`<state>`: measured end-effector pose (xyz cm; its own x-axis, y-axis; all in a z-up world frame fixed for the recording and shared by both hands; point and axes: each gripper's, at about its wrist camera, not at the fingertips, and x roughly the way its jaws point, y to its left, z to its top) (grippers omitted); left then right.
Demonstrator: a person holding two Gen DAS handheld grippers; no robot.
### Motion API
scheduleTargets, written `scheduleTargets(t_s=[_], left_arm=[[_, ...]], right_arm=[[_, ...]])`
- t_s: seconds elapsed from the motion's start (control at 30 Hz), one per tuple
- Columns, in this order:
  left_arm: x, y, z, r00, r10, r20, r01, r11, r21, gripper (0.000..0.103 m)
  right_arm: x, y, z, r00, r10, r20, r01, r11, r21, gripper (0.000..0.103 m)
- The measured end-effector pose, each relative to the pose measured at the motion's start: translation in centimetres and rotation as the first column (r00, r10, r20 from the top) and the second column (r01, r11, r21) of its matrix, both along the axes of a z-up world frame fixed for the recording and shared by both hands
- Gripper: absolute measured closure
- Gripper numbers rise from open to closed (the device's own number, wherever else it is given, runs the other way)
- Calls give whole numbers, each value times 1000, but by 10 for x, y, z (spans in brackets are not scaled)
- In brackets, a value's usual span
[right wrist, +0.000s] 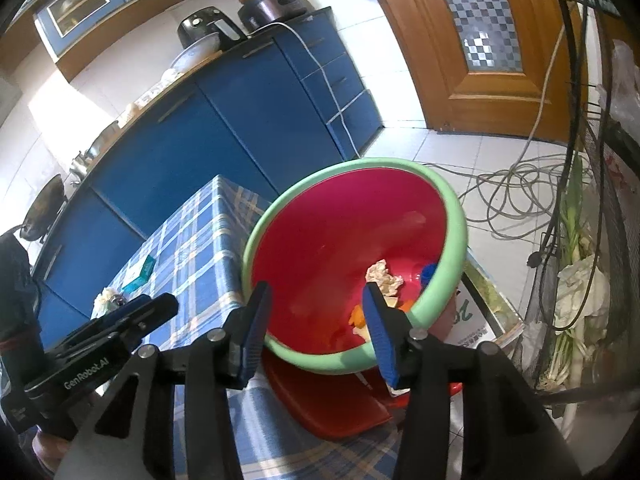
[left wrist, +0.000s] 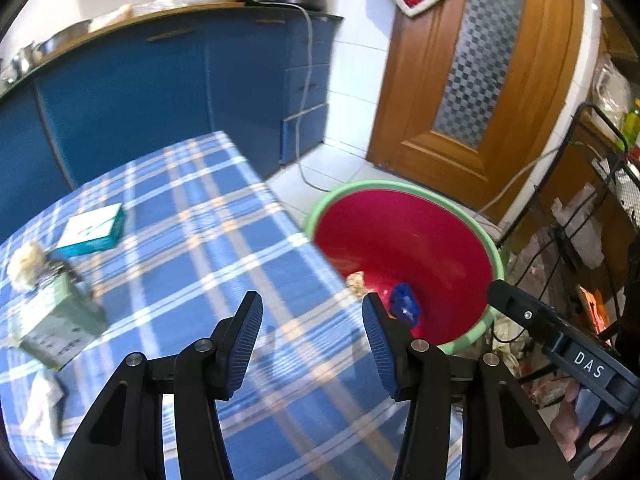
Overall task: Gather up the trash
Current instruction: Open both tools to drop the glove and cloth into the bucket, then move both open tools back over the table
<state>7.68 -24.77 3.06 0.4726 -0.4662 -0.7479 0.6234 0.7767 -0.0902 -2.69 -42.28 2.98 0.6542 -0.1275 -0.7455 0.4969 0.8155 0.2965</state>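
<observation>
A red bin with a green rim [left wrist: 404, 236] [right wrist: 352, 236] stands beside the table's right edge. It holds a crumpled tissue [right wrist: 382, 276], a blue scrap [left wrist: 406, 304] and orange bits [right wrist: 358, 316]. My left gripper [left wrist: 312, 316] is open and empty above the blue checked tablecloth [left wrist: 208, 240], near the bin. My right gripper [right wrist: 316, 308] is open and empty over the bin's near rim. On the table's left lie a teal box [left wrist: 94, 230], a green carton [left wrist: 60, 320], a crumpled wad [left wrist: 26, 266] and a white tissue [left wrist: 42, 404].
Blue kitchen cabinets [left wrist: 160, 92] stand behind the table. A wooden door [left wrist: 472, 92] is at the right. Cables [right wrist: 516, 196] lie on the tiled floor. A wire rack [left wrist: 592, 200] with bags stands at the far right. A red stool seat [right wrist: 332, 400] shows under the bin.
</observation>
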Motion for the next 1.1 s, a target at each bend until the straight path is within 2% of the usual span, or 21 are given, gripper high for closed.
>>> scheduleTargets(t_s=[0.33,0.47,0.9,1.1], left_arm=[[10,64,9,993,117,17,-116,993,-12,49],[15,91,9,985,172,22,-171,985,-11,49],[37,174,-6,938,347,13,-348,937,30,49],[49,201,-20,916,402,2,-401,913,79,47]], right_arm=[[10,32,6,998,58,-1,-58,998,-21,44],[14,43,7,997,79,-10,-79,996,-29,43],[29,78,5,988,148,-42,-150,987,-52,42],[38,94,1,982,180,-62,-184,981,-63,41]])
